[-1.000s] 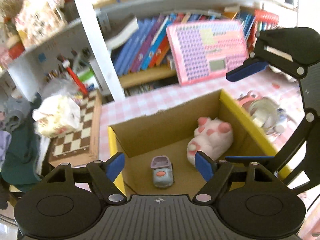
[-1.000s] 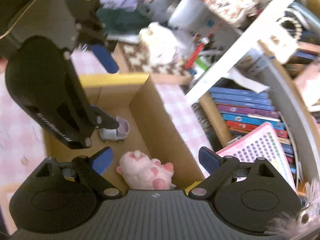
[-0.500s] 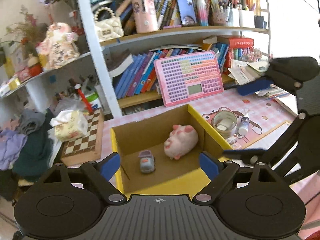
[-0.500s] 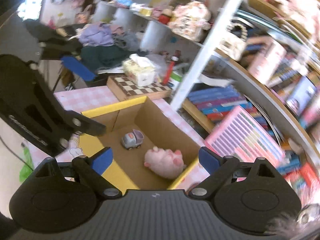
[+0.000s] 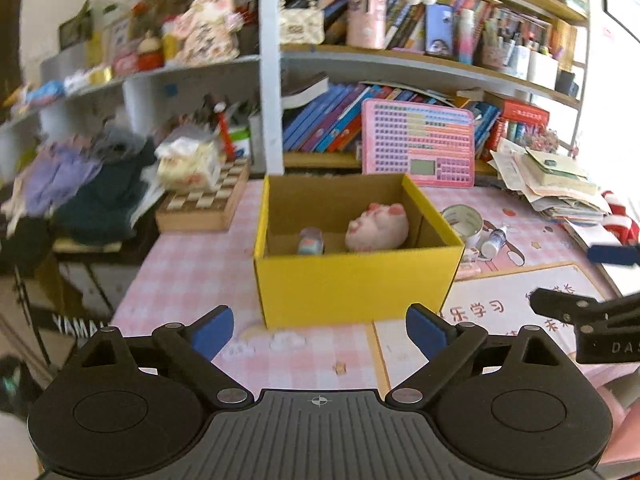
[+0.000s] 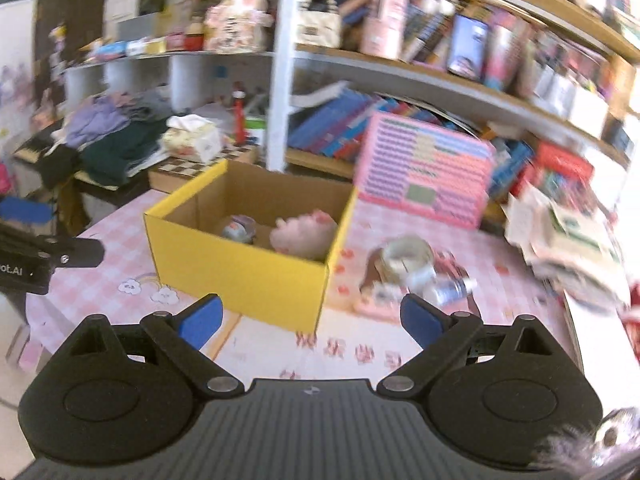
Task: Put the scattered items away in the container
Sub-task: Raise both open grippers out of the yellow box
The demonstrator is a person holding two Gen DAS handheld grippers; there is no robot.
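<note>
A yellow cardboard box (image 5: 352,284) (image 6: 244,268) stands on the pink checked table. Inside it lie a pink plush pig (image 5: 378,229) (image 6: 304,232) and a small grey-purple toy car (image 5: 311,241) (image 6: 239,229). My left gripper (image 5: 320,334) is open and empty, held back in front of the box. My right gripper (image 6: 310,320) is open and empty, in front of the box's right corner. To the right of the box lie a tape roll (image 5: 464,220) (image 6: 406,258) and a small bottle (image 5: 494,238) (image 6: 450,288).
A pink toy keyboard (image 5: 418,148) leans against the bookshelf behind the box. A chessboard box (image 5: 204,204) with a tissue pack sits at the left. Stacked papers (image 5: 556,184) lie at the right. A learning mat (image 5: 500,312) covers the near table.
Both grippers have pulled back and away from over the box, so the box now shows whole and farther off. The pig and car stay inside.
</note>
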